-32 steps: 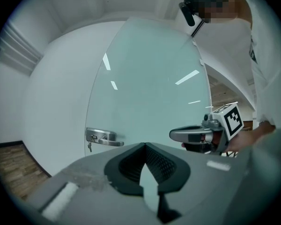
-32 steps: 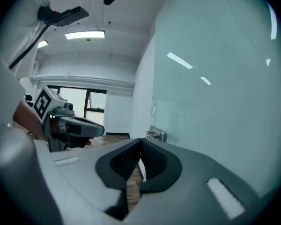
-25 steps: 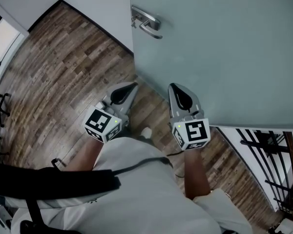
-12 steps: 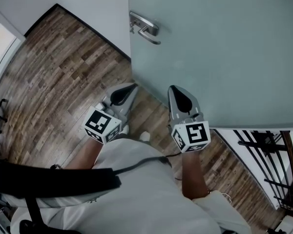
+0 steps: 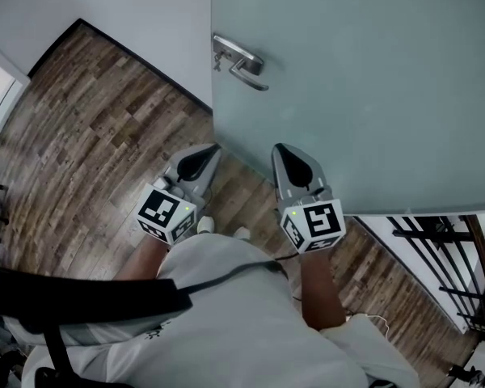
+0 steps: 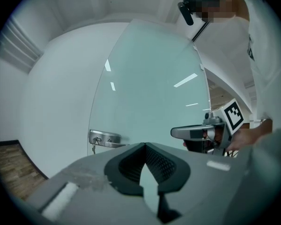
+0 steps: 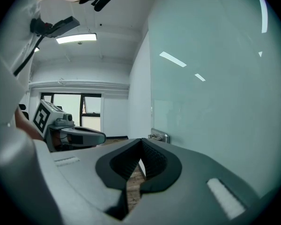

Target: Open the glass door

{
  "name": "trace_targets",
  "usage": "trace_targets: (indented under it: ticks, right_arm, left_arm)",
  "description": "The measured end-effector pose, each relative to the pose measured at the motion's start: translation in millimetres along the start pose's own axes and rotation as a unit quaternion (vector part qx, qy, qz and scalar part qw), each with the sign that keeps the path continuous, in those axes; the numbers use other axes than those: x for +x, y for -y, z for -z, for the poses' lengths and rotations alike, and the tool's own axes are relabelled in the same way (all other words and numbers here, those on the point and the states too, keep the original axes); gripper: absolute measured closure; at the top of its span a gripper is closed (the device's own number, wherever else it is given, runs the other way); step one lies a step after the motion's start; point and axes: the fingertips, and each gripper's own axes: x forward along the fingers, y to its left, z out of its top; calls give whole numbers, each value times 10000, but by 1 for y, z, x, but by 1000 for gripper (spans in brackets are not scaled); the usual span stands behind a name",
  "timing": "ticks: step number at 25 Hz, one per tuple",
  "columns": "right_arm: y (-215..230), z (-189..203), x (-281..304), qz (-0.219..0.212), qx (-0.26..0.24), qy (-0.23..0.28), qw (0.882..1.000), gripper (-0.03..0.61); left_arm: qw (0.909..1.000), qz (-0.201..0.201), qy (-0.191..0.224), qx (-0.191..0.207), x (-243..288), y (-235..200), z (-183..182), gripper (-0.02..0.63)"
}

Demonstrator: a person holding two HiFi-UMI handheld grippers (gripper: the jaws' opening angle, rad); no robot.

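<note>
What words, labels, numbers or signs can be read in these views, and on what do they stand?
None can be read.
Left cube on the left hand-held gripper and right cube on the right hand-held gripper: black-and-white square markers, no words.
Door and handle: no print shows.

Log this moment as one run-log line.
left gripper: shut, empty | right gripper: shut, empty | door handle: untouched, ahead of both | glass door: no contact seen

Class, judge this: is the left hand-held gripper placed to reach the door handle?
Probably yes: nothing stands between the left hand-held gripper and the door handle, though its jaws are shut.
</note>
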Motion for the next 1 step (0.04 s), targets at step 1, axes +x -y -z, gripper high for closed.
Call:
trace_targets:
  ticks: [1]
  right_arm:
    - [-2, -1, 5, 4, -4, -5, 10000, 571]
  left_arm:
    - [10000, 8, 3, -10, -1, -5, 0, 609]
